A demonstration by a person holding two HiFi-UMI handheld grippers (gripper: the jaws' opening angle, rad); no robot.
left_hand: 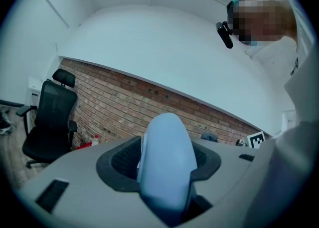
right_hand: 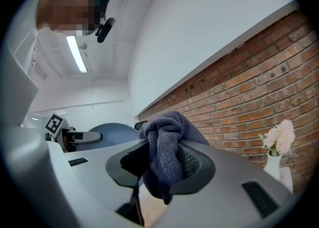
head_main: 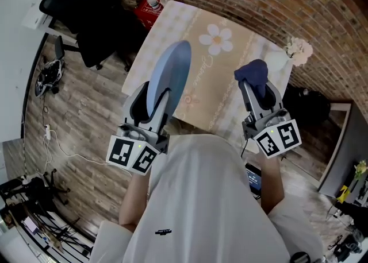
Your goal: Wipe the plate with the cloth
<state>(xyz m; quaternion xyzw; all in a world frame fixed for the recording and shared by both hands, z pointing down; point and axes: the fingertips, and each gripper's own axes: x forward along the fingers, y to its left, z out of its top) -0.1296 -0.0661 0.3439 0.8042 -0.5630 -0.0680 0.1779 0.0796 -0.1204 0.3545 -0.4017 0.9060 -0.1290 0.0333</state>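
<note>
A pale blue plate (head_main: 170, 75) is held on edge above the table, rim up, and my left gripper (head_main: 154, 105) is shut on its lower rim. In the left gripper view the plate (left_hand: 166, 165) rises between the jaws and fills the middle. My right gripper (head_main: 257, 86) is shut on a bunched dark blue cloth (head_main: 253, 74), held to the right of the plate and apart from it. The cloth (right_hand: 166, 157) hangs over the jaws in the right gripper view, with the plate (right_hand: 110, 131) visible to the left behind it.
The table (head_main: 221, 92) carries a beige cloth with a daisy print. A small vase of pale flowers (head_main: 298, 50) stands at its far right corner. A red object with a bottle (head_main: 149, 7) sits on the floor beyond the table, and a black office chair (head_main: 86, 20) stands at the left.
</note>
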